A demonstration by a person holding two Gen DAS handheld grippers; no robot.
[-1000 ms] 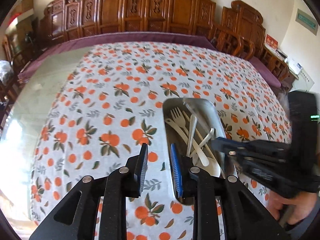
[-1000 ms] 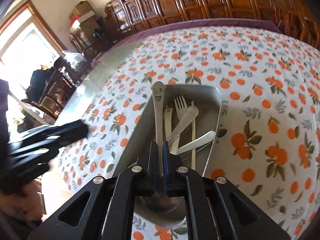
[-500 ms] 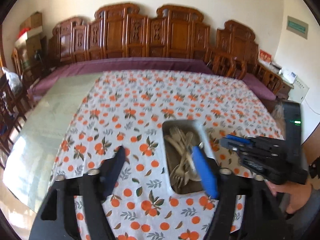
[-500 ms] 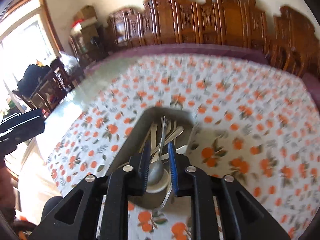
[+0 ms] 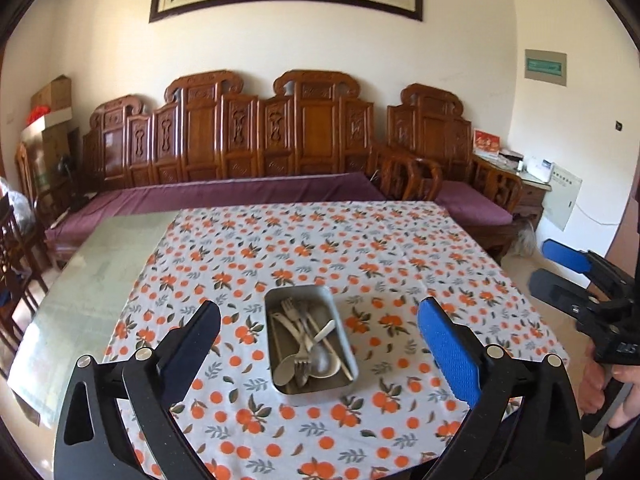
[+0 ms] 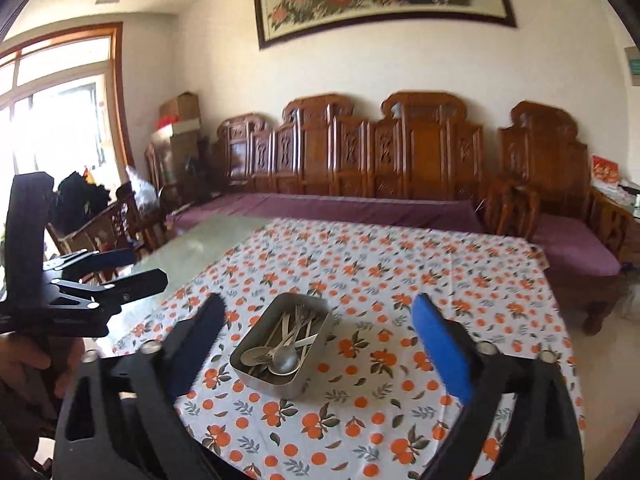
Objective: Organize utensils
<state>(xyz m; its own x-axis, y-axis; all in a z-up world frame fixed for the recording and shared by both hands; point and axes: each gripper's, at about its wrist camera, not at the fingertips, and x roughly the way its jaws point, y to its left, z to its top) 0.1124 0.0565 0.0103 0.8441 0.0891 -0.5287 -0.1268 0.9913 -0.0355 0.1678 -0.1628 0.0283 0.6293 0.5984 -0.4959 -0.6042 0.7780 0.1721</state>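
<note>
Left claw (image 5: 318, 330), right claw (image 6: 318, 326) just sprung wide, both empty; utensils (image 5: 306, 344) piled in metal tray (image 5: 338, 312) on bench.

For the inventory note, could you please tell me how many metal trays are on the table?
1. The metal tray sits on the orange-print tablecloth near the table's front middle, holding the piled utensils. No other tray shows in either view.

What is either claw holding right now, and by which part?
Nothing. The left claw and right claw have both just been opening and stand wide open, with nothing between them. The utensils all lie in the metal tray on the tablecloth.
</note>
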